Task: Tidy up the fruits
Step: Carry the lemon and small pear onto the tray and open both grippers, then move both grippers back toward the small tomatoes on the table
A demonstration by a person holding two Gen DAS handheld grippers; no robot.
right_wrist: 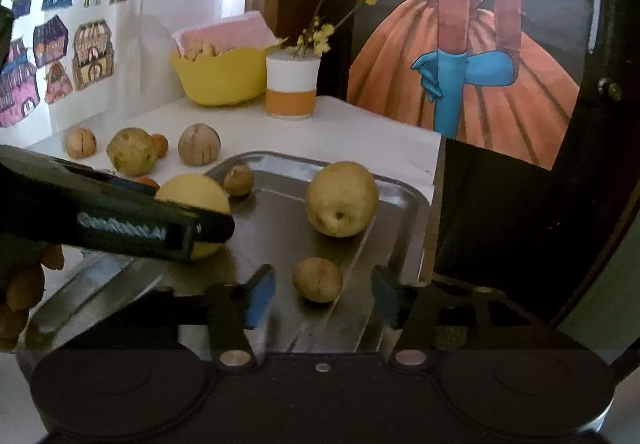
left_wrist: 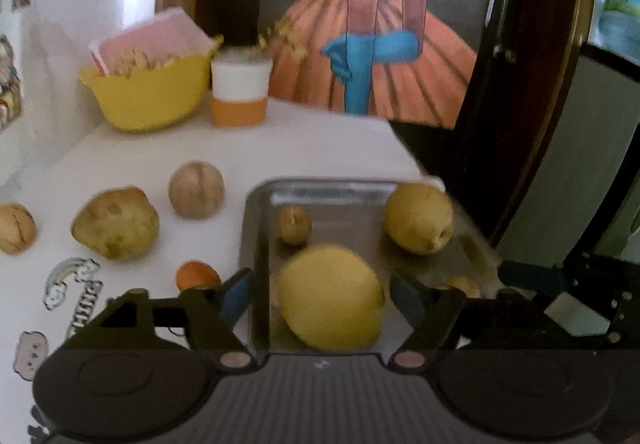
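Large round yellow fruit [left_wrist: 330, 298] sits in the shallow steel tray [left_wrist: 256, 228], between the spread fingers of the left tongs [left_wrist: 322, 294]; contact unclear. Right tongs [right_wrist: 322, 294] gape around a small brown fruit [right_wrist: 317, 279]. Yellow-green pear [right_wrist: 342, 199] lies beyond. White tabletop [left_wrist: 280, 148]; yellow bowl [left_wrist: 152, 92] farther back.

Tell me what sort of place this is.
Probably a room in a home: a white table with a metal tray of fruit, cartoon stickers on the wall, and a painting leaning behind.
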